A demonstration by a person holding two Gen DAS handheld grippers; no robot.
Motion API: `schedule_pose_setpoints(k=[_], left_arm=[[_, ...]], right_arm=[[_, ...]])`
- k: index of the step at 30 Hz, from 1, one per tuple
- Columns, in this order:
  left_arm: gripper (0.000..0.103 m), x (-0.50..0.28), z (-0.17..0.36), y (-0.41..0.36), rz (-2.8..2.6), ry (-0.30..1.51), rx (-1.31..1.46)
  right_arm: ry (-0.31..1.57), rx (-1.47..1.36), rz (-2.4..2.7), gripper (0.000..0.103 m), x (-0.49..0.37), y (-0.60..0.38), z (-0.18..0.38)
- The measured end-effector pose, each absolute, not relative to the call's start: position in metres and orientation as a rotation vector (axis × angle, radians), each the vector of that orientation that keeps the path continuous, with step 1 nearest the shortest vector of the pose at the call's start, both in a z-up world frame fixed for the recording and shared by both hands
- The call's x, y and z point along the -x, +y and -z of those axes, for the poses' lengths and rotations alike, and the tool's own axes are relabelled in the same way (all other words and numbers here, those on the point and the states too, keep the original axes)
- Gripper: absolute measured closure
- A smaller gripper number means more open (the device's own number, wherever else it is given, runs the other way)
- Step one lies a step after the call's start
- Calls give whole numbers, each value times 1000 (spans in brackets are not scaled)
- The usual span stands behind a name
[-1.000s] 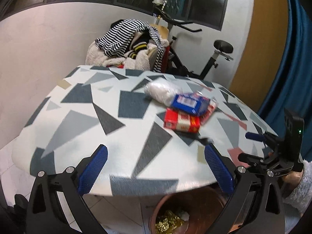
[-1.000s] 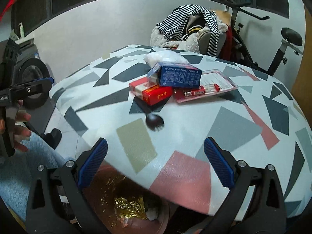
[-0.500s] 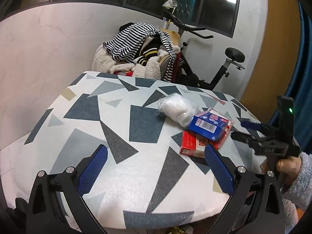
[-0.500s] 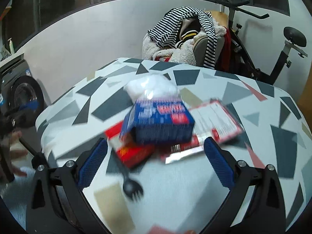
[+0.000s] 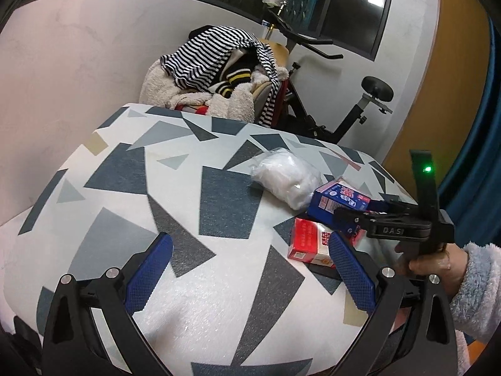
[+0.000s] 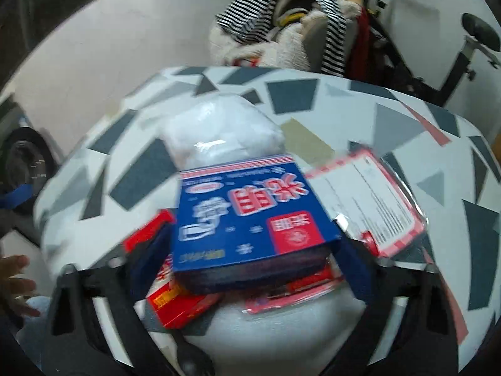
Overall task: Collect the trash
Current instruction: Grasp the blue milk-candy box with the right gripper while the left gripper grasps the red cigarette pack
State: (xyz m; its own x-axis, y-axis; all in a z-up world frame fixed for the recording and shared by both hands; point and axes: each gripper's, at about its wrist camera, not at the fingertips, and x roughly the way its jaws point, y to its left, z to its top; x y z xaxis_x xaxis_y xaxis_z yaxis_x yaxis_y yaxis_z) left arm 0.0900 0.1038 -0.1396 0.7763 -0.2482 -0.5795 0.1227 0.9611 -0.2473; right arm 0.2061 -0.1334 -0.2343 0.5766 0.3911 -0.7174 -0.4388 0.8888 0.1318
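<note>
Scene: a table with a white cloth printed in grey, blue and pink triangles [image 5: 219,194] fills both wrist views; the trash lies in a small heap at middle right of the left view.
Blue carton: a flat blue cardboard box with red and white print [image 6: 247,219], centre of the right view, resting on top of the heap.
Beneath it: a red cardboard box [image 5: 310,244] at lower left, and a clear plastic blister pack with a red-edged card [image 6: 369,200] to the right; a crumpled white plastic bag [image 5: 285,178] lies just behind.
Right gripper [image 6: 247,263]: its jaws have just been closing, one blue pad on each side of the blue carton; the blur hides whether the pads press it yet.
Left gripper [image 5: 247,272]: jaws wide apart over bare cloth, nothing between them.
Handling, my judgement: the carton looks light and fairly stiff, but probably empty, so a hard squeeze may crush it. Its two long side walls near the front edge seem the best hold. Its glossy skin may slip, and the box underneath could shift as it lifts.
</note>
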Motion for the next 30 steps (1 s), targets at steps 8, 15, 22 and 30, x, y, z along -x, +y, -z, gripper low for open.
schedule_pose_setpoints(k=[8, 15, 22, 30], left_arm=[[6, -132, 148, 88, 232, 771, 297], [6, -176, 153, 81, 243, 814, 468], [6, -174, 169, 22, 366, 896, 239], [6, -164, 201, -54, 401, 927, -195]], right_arm=[[623, 45, -433, 19, -174, -169, 216], [543, 12, -318, 19, -163, -204, 210], [534, -71, -312, 19, -144, -243, 209], [558, -91, -321, 19, -129, -252, 217]])
